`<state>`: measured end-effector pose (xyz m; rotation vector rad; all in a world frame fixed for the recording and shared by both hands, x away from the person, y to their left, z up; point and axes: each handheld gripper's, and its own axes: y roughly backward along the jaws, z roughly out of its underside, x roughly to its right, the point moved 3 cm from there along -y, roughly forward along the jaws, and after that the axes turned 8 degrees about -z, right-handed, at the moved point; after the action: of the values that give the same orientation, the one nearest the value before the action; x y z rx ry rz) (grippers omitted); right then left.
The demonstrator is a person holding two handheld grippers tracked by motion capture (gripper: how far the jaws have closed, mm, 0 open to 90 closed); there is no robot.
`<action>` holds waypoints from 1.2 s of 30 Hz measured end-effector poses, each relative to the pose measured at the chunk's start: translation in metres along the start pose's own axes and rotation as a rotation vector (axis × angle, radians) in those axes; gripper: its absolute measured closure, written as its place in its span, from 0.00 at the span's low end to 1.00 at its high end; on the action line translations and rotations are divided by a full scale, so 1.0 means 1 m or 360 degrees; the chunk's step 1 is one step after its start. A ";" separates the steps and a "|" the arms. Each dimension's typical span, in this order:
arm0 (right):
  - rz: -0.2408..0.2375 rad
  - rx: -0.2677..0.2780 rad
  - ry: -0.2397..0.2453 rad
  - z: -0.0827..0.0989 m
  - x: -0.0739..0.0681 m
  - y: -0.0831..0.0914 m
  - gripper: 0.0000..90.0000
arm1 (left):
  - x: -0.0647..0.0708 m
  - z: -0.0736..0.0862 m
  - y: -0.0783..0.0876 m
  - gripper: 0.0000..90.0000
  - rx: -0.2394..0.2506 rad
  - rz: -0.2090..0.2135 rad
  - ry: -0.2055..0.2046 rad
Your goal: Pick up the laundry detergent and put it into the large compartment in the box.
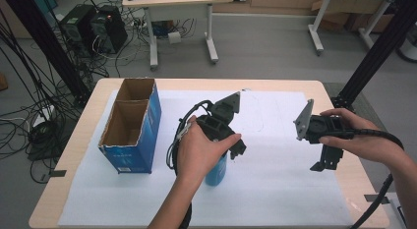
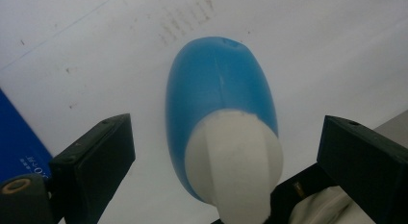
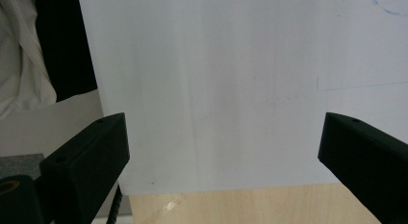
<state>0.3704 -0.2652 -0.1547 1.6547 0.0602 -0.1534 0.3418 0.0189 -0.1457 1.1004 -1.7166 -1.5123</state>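
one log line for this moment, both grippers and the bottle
left hand-held gripper: open, jaws either side of blue bottle | right hand-held gripper: open, over white sheet | blue box: open top

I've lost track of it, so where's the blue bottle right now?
In the high view the blue bottle stands on the white sheet under the left tongs, right of the blue box.

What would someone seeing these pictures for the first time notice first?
Probably the blue bottle with its white cap, standing on the white sheet near the table's middle, with the left gripper poised above it, jaws wide on either side. Next, the open blue cardboard box to its left. The right gripper hovers open over the sheet's right edge.
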 end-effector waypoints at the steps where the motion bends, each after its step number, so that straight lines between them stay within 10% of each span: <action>1: -0.0005 -0.0003 -0.0014 0.000 0.000 -0.001 0.04 | 0.000 -0.001 -0.003 0.07 -0.0007 0.0000 -0.0004; 21: -0.0018 -0.0002 -0.0026 0.001 0.005 -0.003 0.04 | 0.015 -0.002 -0.013 0.39 -0.0003 -0.0094 -0.0063; 36: -0.0017 -0.0002 -0.0036 0.003 0.006 -0.003 0.04 | 0.015 -0.001 -0.013 0.41 0.0006 -0.0102 -0.0043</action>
<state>0.3762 -0.2683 -0.1583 1.6513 0.0521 -0.1798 0.3381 0.0057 -0.1598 1.1520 -1.7179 -1.5705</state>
